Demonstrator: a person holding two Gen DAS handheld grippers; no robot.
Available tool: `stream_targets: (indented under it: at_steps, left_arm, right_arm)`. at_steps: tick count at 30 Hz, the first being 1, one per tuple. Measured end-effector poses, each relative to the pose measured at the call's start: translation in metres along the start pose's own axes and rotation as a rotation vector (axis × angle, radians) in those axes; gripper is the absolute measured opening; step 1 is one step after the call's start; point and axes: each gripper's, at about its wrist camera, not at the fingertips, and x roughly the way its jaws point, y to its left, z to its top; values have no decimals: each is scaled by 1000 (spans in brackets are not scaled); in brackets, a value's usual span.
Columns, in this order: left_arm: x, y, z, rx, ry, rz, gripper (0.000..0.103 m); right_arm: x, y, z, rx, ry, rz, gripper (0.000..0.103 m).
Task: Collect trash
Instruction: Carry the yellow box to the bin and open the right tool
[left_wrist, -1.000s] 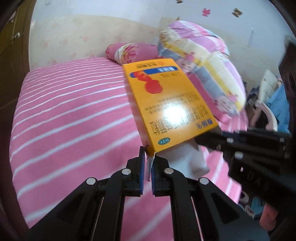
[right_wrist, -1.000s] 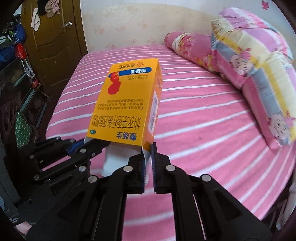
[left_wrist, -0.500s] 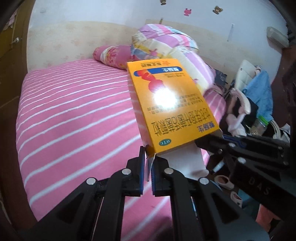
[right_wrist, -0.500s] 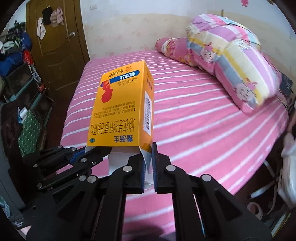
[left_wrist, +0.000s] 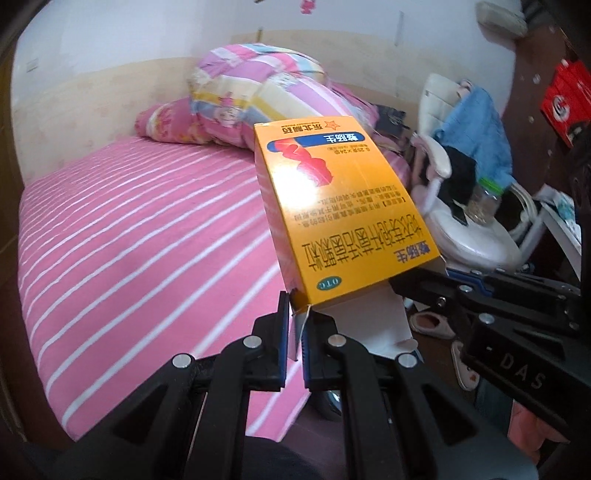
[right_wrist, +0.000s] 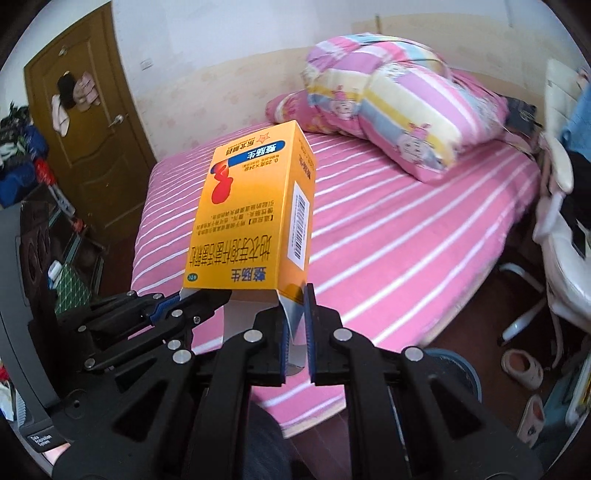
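An orange medicine box (left_wrist: 343, 206) with its white end flap open hangs in the air above the edge of the pink striped bed (left_wrist: 129, 236). My left gripper (left_wrist: 295, 314) is shut on one near corner flap of the box. My right gripper (right_wrist: 295, 310) is shut on the other near corner, seen in the right wrist view where the box (right_wrist: 255, 206) shows its barcode side. Each gripper also shows in the other's view: the right one (left_wrist: 424, 277) at the box's right, the left one (right_wrist: 192, 299) at its left.
A folded quilt (right_wrist: 399, 99) and pink pillow (left_wrist: 166, 122) lie at the bed's head. A white chair (left_wrist: 469, 229) piled with clothes and a jar stands right of the bed. Slippers (right_wrist: 521, 365) lie on the dark floor. A brown door (right_wrist: 85, 129) is at the left.
Both grippers, still holding the box, have swung sideways toward the bed's foot edge. The chair, slippers and floor have come into view; the bed has slid left and back.
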Motion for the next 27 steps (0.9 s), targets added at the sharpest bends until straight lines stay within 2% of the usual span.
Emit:
stream_targets:
  at_steps: [7, 15, 21, 27]
  left_arm:
    - [25, -48, -14, 82, 64, -41, 6]
    - [66, -83, -27, 132, 149, -82, 5]
    - [108, -103, -45, 163, 225, -102, 5]
    - [148, -118, -70, 185, 317, -142, 5]
  right_arm:
    - [-23, -42, -29, 97, -5, -38, 9]
    - [-29, -94, -55, 212, 28, -68, 9]
    - [-21, -130, -76, 289, 71, -90, 9]
    - [-7, -167, -99, 359, 155, -126, 9]
